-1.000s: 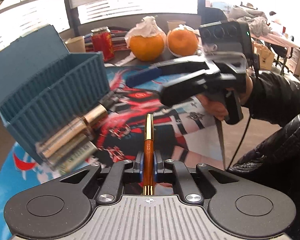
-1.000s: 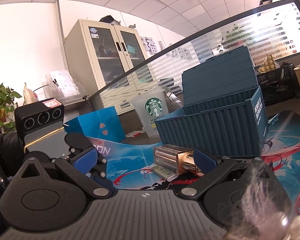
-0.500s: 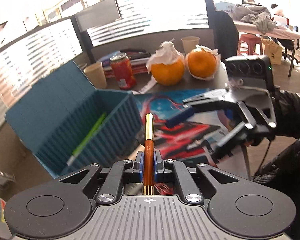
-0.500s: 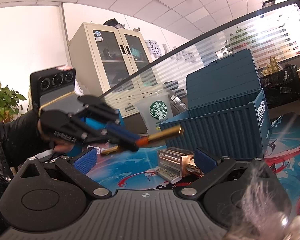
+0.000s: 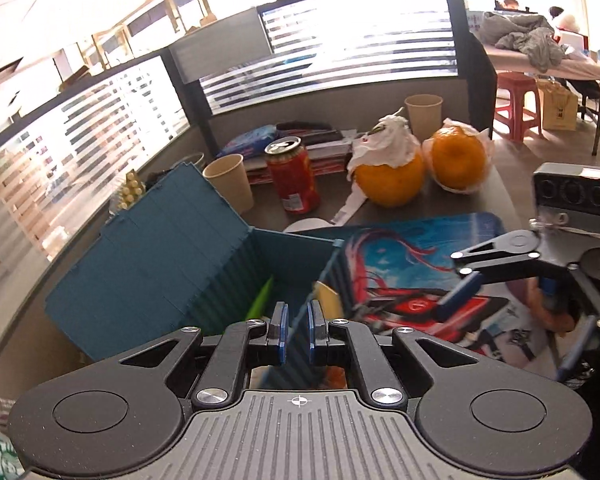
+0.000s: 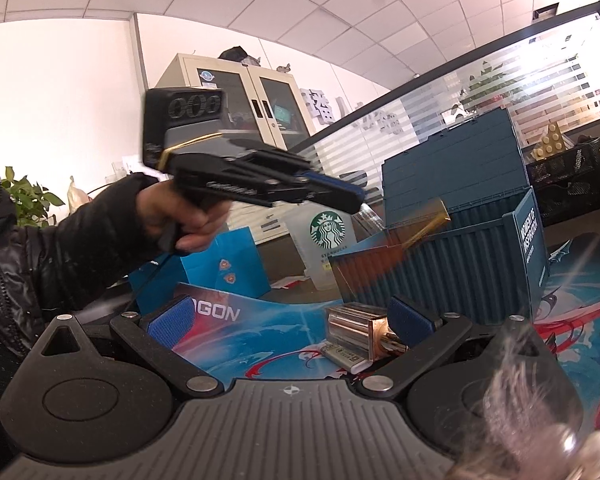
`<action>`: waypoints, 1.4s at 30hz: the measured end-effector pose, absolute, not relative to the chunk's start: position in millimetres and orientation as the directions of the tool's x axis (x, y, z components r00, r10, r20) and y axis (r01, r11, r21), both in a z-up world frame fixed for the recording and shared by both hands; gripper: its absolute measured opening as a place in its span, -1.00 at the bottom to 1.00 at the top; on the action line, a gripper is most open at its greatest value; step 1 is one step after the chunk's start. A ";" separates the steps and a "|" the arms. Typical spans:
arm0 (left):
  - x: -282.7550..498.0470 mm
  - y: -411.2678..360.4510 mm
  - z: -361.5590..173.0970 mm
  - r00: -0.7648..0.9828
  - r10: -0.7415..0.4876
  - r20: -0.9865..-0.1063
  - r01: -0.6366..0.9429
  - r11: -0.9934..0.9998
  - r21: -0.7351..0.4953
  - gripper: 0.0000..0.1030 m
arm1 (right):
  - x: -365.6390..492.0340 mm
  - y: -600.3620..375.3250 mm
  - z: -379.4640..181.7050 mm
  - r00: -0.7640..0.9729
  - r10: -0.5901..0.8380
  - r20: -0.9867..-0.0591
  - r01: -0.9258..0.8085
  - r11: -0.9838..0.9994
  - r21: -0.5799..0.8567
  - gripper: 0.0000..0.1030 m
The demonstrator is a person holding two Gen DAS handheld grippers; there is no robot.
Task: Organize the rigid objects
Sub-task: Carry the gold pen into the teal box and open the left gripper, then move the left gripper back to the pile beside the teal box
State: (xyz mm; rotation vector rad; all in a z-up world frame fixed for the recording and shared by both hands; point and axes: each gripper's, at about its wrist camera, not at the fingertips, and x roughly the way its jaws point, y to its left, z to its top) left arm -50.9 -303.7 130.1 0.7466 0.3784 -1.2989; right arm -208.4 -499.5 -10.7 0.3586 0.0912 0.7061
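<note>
1. My left gripper (image 5: 296, 338) hangs above the open teal box (image 5: 204, 264); its jaws stand slightly apart with nothing between them.
2. The orange-and-gold pen (image 6: 408, 238) is a blurred streak at the box rim, clear of the gripper.
3. My right gripper (image 6: 292, 320) is spread wide and empty, low over the printed mat (image 6: 260, 344).
4. A metallic case (image 6: 354, 326) lies on the mat just ahead.
</note>
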 end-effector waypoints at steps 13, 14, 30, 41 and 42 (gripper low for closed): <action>-51.0 -312.0 115.1 0.205 -0.747 -0.633 0.970 0.070 0.231 -0.73 | -208.7 -466.4 -9.5 0.756 0.641 -0.129 -0.619 0.765 0.176 1.00; -55.4 -308.7 112.8 0.203 -0.746 -0.634 0.971 0.068 0.230 -0.73 | -211.0 -458.5 -8.3 0.764 0.628 -0.147 -0.616 0.778 0.124 1.00; -30.1 -252.1 113.8 0.291 -0.772 -0.566 0.957 0.242 0.162 -0.73 | -166.6 -427.3 -17.7 0.745 0.375 -0.551 -0.409 0.910 0.066 1.00; -32.8 -226.2 105.7 0.277 -0.777 -0.565 0.957 0.277 0.087 -0.72 | -164.9 -424.6 -14.5 0.747 0.378 -0.547 -0.405 0.911 0.076 1.00; -33.7 -224.1 105.7 0.280 -0.776 -0.565 0.956 0.280 0.088 -0.72 | -164.9 -424.9 -14.6 0.747 0.378 -0.547 -0.405 0.911 0.076 1.00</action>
